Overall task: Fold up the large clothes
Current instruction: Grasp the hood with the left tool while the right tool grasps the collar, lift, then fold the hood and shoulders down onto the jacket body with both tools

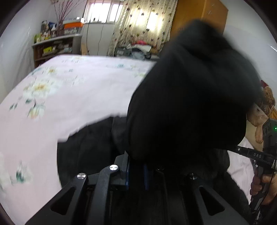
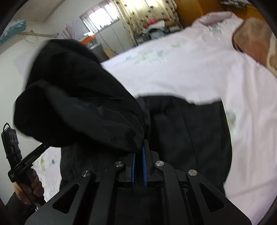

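A large black garment [image 1: 190, 97] hangs lifted over a pink flowered bedsheet [image 1: 69, 86], its lower part lying on the bed [image 1: 90, 143]. My left gripper [image 1: 136, 166] is shut on a fold of the black garment, which covers the fingertips. My right gripper [image 2: 138, 152] is shut on the garment's edge [image 2: 86, 103], blue pads close together with cloth between them. Each wrist view shows the other gripper's handle in a hand: the right one in the left wrist view [image 1: 263, 155], the left one in the right wrist view [image 2: 20, 161].
Shelves with clutter [image 1: 53, 46] and a curtained window [image 1: 142, 22] stand beyond the bed. A wooden wardrobe [image 1: 199, 13] is at the far right. Plush toys [image 1: 263, 110] and a brown pillow [image 2: 252, 38] lie near the head of the bed.
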